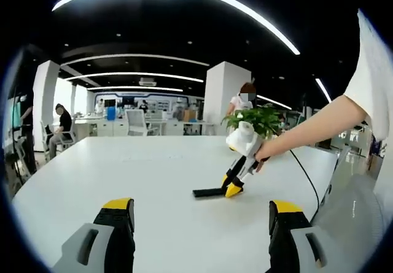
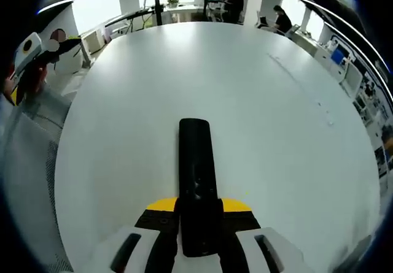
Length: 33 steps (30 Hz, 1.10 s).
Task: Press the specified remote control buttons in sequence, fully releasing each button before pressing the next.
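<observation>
A black remote control [image 2: 197,181] lies flat on a wide white bench [image 2: 276,132], clamped at its near end between the yellow-tipped fingers [image 2: 161,205] of the right gripper [image 2: 198,215]. In the right gripper view, the remote runs from the bottom centre of the frame up toward the middle, its far end free and resting on the bench top, its buttons only faintly visible on the dark face. The fingers close in on both of its sides.

In the left gripper view, the same scene appears from across the bench: the right gripper [image 1: 228,188], white with yellow and black tips, slants down at centre right of the frame, held by a person's hand [image 1: 265,152] on a bare arm reaching in from the right edge. Its tips meet the remote control [image 1: 207,192], a thin dark bar flat on the bench [image 1: 141,181].

The left gripper [image 1: 201,219] hangs above the bench at the bottom of its own frame, its two yellow-capped fingers [image 1: 119,207] spread wide apart with nothing between them, well short of the remote.

A potted green plant [image 1: 256,119] stands behind the right gripper in the upper right of the left gripper view. A black cable [image 1: 305,176] trails across the bench toward the right. Seated and standing people appear in the open-plan office beyond.
</observation>
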Motion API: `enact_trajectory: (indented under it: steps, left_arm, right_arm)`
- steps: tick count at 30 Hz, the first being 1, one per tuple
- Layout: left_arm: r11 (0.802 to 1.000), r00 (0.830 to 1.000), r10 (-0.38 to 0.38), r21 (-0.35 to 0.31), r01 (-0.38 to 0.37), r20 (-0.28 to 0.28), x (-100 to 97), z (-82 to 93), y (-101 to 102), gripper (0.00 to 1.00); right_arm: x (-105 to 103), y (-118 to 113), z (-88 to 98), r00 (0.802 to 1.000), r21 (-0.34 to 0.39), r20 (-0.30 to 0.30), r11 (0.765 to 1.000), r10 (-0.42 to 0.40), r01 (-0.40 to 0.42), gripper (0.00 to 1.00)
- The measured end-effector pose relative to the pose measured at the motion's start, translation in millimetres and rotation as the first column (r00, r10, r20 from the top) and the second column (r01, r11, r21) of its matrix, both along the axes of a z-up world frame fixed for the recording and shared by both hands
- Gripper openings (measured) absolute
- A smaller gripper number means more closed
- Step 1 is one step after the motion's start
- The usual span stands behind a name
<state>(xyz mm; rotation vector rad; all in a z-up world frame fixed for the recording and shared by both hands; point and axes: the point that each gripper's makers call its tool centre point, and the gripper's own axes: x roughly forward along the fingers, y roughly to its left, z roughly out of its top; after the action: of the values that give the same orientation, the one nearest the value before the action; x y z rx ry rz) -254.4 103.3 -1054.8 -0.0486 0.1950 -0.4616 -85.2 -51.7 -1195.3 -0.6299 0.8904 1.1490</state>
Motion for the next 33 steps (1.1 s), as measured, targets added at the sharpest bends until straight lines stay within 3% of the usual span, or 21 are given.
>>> enact_trajectory:
  steps: [2,4,7,9,12,14,19,22,27,33]
  left_arm:
    - [1.000,1.000,0.006,-0.007,-0.006,-0.010,0.9,-1.5,0.7,0.96]
    - [1.000,1.000,0.005,-0.002,-0.005,-0.014,0.6,-2.6,0.5,0.96]
    - [1.000,1.000,0.010,-0.002,-0.010,-0.011,1.2,-1.9,1.4,0.96]
    - [1.000,1.000,0.013,-0.007,-0.013,-0.011,1.4,-1.6,1.9,0.96]
    - [1.000,1.000,0.015,-0.002,-0.015,-0.014,1.7,-2.6,2.4,0.95]
    - [1.000,1.000,0.013,0.001,-0.013,-0.019,1.5,-3.5,1.9,0.95]
    - [1.000,1.000,0.010,0.003,-0.010,-0.023,1.2,-4.4,1.3,0.95]
    - [1.000,1.000,0.009,0.001,-0.009,-0.023,1.1,-4.2,1.1,0.96]
    - [1.000,1.000,0.008,0.003,-0.008,-0.021,1.0,-4.1,0.8,0.96]
    - [1.000,0.999,0.009,0.014,-0.009,-0.031,1.0,-6.7,1.1,0.96]
  right_arm:
    - [1.3,0.4,2.1,0.997,0.056,-0.029,0.996,-0.072,0.073,0.25]
    - [3.2,0.0,8.5,0.982,0.133,-0.080,0.974,-0.173,0.182,0.32]
    - [3.5,2.4,28.2,0.947,0.284,-0.156,0.905,-0.281,0.315,0.43]
    - [7.9,-1.8,45.8,0.924,0.370,-0.144,0.847,-0.354,0.382,0.50]
    - [4.4,-3.3,79.7,0.888,0.529,-0.165,0.721,-0.430,0.448,0.68]
    - [-0.5,-12.0,89.9,0.870,0.559,-0.164,0.683,-0.465,0.471,0.77]
    - [-21.4,-28.4,104.7,0.856,0.583,-0.118,0.662,-0.504,0.470,0.90]
    - [-35.2,-36.0,111.6,0.853,0.592,-0.072,0.666,-0.518,0.454,0.98]
    - [-57.1,-48.3,118.9,0.842,0.619,-0.039,0.649,-0.537,0.443,0.99]
    - [-94.7,-62.1,126.7,0.808,0.650,-0.009,0.611,-0.589,0.453,0.99]
